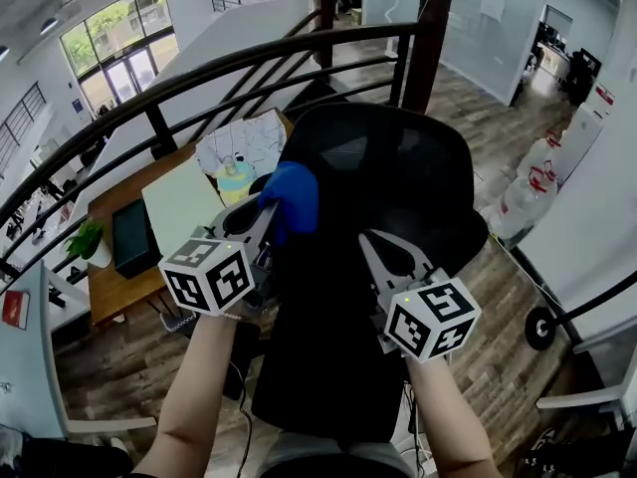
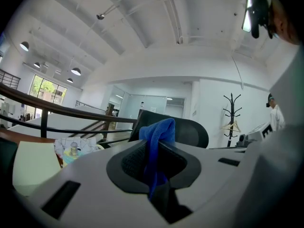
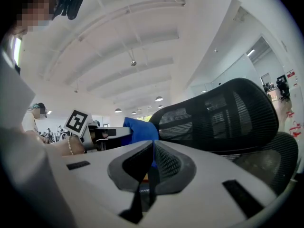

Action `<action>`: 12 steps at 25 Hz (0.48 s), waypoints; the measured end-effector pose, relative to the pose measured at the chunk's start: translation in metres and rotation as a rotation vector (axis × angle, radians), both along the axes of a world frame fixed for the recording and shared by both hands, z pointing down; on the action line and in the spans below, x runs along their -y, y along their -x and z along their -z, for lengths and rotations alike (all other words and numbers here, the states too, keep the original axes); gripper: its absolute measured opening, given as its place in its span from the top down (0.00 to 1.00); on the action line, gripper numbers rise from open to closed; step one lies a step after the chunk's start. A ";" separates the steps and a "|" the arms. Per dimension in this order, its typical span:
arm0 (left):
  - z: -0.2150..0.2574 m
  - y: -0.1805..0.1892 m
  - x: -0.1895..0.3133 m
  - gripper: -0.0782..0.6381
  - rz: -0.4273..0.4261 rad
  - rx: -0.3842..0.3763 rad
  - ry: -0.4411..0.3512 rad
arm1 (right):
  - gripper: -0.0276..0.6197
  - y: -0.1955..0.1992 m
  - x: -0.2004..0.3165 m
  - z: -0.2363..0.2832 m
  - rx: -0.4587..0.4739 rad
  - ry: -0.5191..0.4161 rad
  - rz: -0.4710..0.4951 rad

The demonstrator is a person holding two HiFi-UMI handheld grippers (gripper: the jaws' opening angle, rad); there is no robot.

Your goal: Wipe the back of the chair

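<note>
The black mesh chair back (image 1: 388, 167) stands right in front of me, its top edge near both tools. My left gripper (image 1: 264, 217) is shut on a blue cloth (image 1: 292, 199), which bunches above its jaws beside the chair's left edge. In the left gripper view the blue cloth (image 2: 159, 139) hangs pinched between the jaws of the left gripper (image 2: 154, 148), with the chair back (image 2: 190, 132) behind it. My right gripper (image 1: 383, 252) is in front of the chair's lower back, shut and holding nothing. From the right gripper (image 3: 153, 148) I see the chair back (image 3: 223, 118) and the blue cloth (image 3: 140, 129).
A dark stair railing (image 1: 199, 78) curves behind the chair. Below it is a wooden desk (image 1: 124, 267) with a bottle (image 1: 234, 179), papers and a plant (image 1: 88, 239). Water jugs (image 1: 532, 192) stand at the right. A coat rack (image 2: 232, 113) shows in the left gripper view.
</note>
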State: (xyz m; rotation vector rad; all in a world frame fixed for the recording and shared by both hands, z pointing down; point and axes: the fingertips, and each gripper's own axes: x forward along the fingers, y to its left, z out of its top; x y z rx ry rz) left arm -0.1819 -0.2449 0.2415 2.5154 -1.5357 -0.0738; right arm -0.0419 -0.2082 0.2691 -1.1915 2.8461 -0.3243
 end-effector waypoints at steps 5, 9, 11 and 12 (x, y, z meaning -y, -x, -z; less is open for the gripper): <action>-0.025 -0.051 -0.012 0.81 -0.110 -0.001 0.027 | 0.91 -0.027 -0.004 -0.014 0.016 0.028 -0.058; -0.041 -0.100 -0.015 0.81 -0.193 0.017 0.044 | 0.91 -0.057 -0.006 -0.025 0.017 0.052 -0.113; -0.049 -0.128 -0.018 0.81 -0.239 0.051 0.038 | 0.91 -0.075 -0.008 -0.032 0.012 0.062 -0.142; -0.054 -0.141 -0.018 0.81 -0.260 0.067 0.036 | 0.91 -0.085 -0.008 -0.036 0.009 0.068 -0.159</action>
